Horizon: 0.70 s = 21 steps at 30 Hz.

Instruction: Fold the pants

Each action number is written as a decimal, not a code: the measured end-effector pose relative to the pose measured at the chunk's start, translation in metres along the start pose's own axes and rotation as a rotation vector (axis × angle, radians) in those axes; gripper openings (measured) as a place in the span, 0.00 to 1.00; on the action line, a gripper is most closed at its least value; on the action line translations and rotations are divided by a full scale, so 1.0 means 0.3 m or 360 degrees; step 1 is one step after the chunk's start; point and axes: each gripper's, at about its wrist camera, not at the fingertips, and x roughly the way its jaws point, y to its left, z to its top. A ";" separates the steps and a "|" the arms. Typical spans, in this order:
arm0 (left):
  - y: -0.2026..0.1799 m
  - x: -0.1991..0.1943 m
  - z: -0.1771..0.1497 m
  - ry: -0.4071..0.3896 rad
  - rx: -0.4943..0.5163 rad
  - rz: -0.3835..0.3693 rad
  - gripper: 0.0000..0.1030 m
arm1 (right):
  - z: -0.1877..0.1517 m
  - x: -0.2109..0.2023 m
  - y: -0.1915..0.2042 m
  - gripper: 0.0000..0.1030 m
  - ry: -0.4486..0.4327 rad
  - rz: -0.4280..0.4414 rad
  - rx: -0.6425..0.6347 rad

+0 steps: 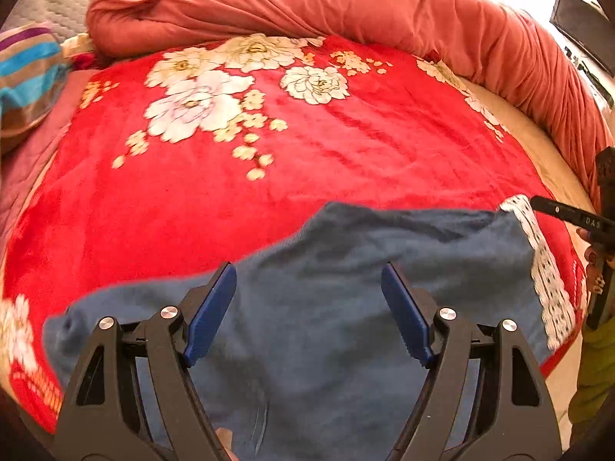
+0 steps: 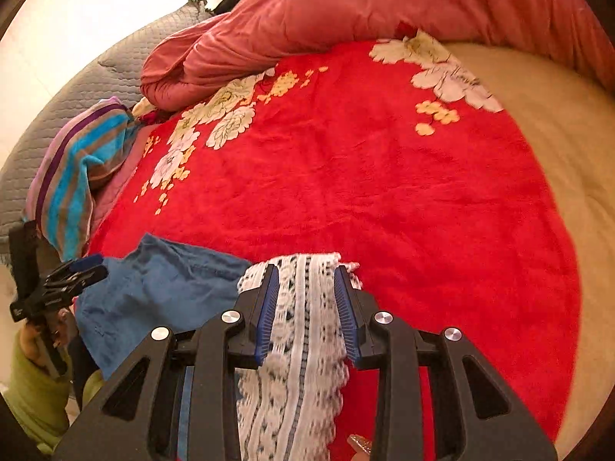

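Note:
Blue pants (image 1: 326, 307) with a white lace hem (image 1: 546, 269) lie on a red floral blanket (image 1: 307, 146) at the near edge of the bed. My left gripper (image 1: 307, 307) is open, its blue pads wide apart above the blue fabric, holding nothing. My right gripper (image 2: 305, 307) is part open, its pads on either side of the lace hem (image 2: 303, 345) with gaps showing. The blue fabric (image 2: 161, 288) spreads to its left. The left gripper also shows in the right wrist view (image 2: 82, 267), and the right gripper shows at the edge of the left wrist view (image 1: 538, 201).
A rolled coral quilt (image 1: 346, 4) runs along the far side and right of the bed. A striped towel (image 2: 73, 176) and a grey quilted pad (image 2: 115, 73) lie at the left. Cream bedding (image 2: 557, 134) lies right of the blanket.

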 end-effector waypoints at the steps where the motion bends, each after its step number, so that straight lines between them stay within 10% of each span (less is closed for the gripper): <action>1: 0.000 0.028 0.017 0.0017 0.0000 -0.0001 0.68 | 0.013 0.017 -0.002 0.29 0.0011 0.0006 0.0002; 12: 0.019 0.260 0.080 0.0155 -0.0077 -0.0112 0.65 | 0.008 0.099 -0.034 0.34 0.0060 0.0108 0.0015; 15: -0.013 0.247 0.068 0.0138 -0.0064 -0.0261 0.06 | 0.002 0.096 -0.035 0.24 0.0042 0.0107 -0.0004; 21: -0.027 0.172 0.061 0.0024 -0.0104 -0.0250 0.01 | -0.044 0.017 0.010 0.09 -0.0099 0.0226 -0.0124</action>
